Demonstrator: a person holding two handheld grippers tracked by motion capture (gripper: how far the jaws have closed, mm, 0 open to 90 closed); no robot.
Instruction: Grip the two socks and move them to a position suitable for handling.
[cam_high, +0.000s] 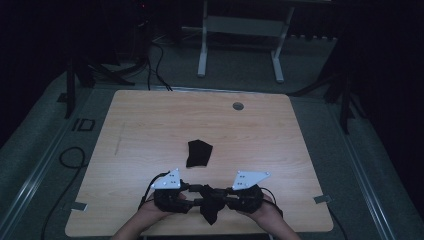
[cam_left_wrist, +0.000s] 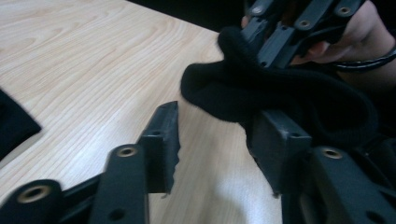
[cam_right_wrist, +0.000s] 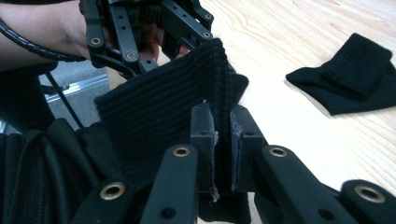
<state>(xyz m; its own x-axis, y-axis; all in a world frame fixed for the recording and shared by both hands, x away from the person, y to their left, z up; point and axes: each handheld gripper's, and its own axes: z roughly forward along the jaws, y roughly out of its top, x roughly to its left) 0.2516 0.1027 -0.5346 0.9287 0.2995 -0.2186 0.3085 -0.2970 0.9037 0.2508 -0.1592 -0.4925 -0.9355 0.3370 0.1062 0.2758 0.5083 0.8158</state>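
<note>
A black sock (cam_high: 210, 206) hangs between my two grippers at the table's front edge. My right gripper (cam_right_wrist: 217, 126) is shut on its ribbed cuff (cam_right_wrist: 159, 112). My left gripper (cam_left_wrist: 219, 123) stands open; the sock (cam_left_wrist: 261, 88) drapes over its right-hand jaw and the other jaw is bare. In the high view the left gripper (cam_high: 194, 191) and the right gripper (cam_high: 226, 192) nearly meet, each held by a hand. A second black sock (cam_high: 198, 152) lies folded flat at the table's middle, also seen as the folded sock (cam_right_wrist: 355, 79) from the right gripper.
The wooden table (cam_high: 150, 125) has a round grommet (cam_high: 238, 106) near its far edge. A white desk frame (cam_high: 240, 30) stands on the floor beyond. Cables (cam_high: 70, 160) trail on the floor at the left.
</note>
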